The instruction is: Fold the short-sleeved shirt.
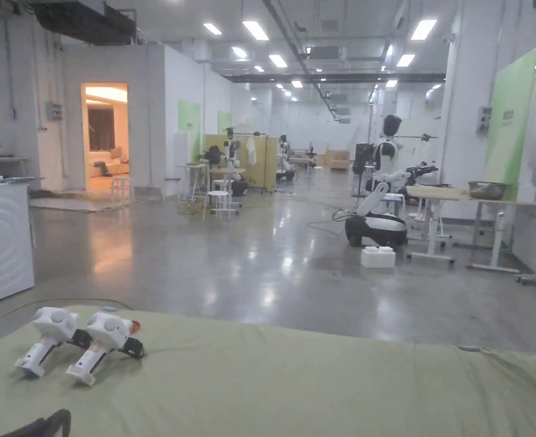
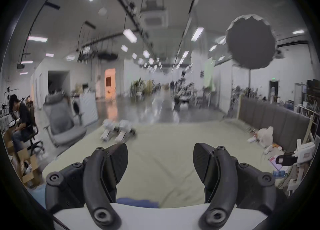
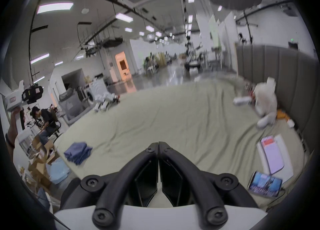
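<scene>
Off to the left of my right gripper, whose jaws are pressed together on nothing, the blue shirt lies as a compact stack near the edge of the green sheet. I judge the folding done, or nearly so, with neither tool touching it. My left gripper is spread wide and empty, with a strip of blue just under it. Blur hides which way the shirt's long axis runs.
</scene>
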Demonstrator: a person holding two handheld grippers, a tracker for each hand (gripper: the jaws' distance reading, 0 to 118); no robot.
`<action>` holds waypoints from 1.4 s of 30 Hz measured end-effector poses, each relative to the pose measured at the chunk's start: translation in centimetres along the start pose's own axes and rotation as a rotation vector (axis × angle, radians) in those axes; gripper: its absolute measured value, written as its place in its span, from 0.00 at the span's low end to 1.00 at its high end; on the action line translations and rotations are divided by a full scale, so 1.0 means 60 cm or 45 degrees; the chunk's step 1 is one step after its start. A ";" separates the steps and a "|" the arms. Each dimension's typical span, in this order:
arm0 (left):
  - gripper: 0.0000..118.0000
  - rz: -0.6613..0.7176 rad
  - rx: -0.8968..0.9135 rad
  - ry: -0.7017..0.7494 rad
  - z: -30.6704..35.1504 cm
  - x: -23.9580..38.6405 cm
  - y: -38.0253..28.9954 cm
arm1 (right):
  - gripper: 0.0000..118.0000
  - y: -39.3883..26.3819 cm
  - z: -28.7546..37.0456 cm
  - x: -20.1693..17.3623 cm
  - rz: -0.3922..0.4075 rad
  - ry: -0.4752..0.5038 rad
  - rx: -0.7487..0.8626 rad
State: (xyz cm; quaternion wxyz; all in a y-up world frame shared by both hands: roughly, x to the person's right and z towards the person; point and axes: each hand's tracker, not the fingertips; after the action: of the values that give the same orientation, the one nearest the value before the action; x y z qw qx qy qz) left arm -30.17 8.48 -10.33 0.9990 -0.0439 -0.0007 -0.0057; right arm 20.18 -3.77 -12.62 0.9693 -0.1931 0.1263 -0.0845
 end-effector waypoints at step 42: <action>0.00 -0.087 0.137 -0.113 0.061 0.198 -0.050 | 0.00 0.067 0.103 -0.085 0.214 -0.273 0.403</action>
State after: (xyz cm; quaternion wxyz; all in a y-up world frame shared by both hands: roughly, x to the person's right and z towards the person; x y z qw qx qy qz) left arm -18.30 5.69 -6.39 0.9981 0.0097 -0.0466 -0.0380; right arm 17.48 3.19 -7.62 0.9991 -0.0349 0.0231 -0.0011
